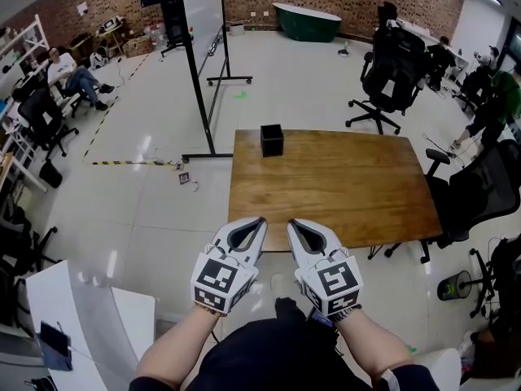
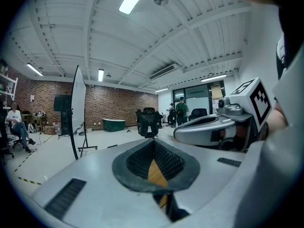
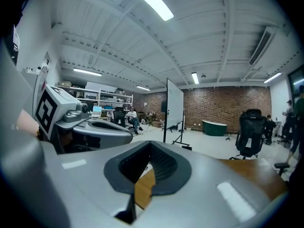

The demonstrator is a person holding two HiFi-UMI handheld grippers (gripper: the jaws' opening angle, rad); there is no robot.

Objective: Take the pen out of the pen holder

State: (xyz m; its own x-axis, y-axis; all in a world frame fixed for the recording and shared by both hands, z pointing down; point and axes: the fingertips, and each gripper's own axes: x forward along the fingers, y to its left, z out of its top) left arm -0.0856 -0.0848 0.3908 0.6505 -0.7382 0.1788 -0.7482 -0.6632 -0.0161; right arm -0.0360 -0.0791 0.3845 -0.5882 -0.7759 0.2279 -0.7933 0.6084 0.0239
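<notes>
Firstly, the pen holder, a small black box, stood on the wooden surface close to its far edge and toward its left corner. Whether a pen stood in it could not be determined; at that size no pen could be made out.

Both grippers were held low and side by side over the floor, just short of the surface's near edge and well apart from the pen holder. The left gripper had its jaws brought together at the tips. Its own view showed only a small hollow between the ribbed pads, with bare wood visible through it and nothing gripped. The right gripper was in the same condition: tips met, pads enclosing an empty hollow, wood showing beyond. The two grippers pointed slightly toward each other, tips near but not touching.

Elsewhere, a whiteboard on a wheeled stand stood beyond the surface's far left corner. A black office chair stood beyond the far right corner. A green bathtub sat against the brick back wall. A seated person was at far left.
</notes>
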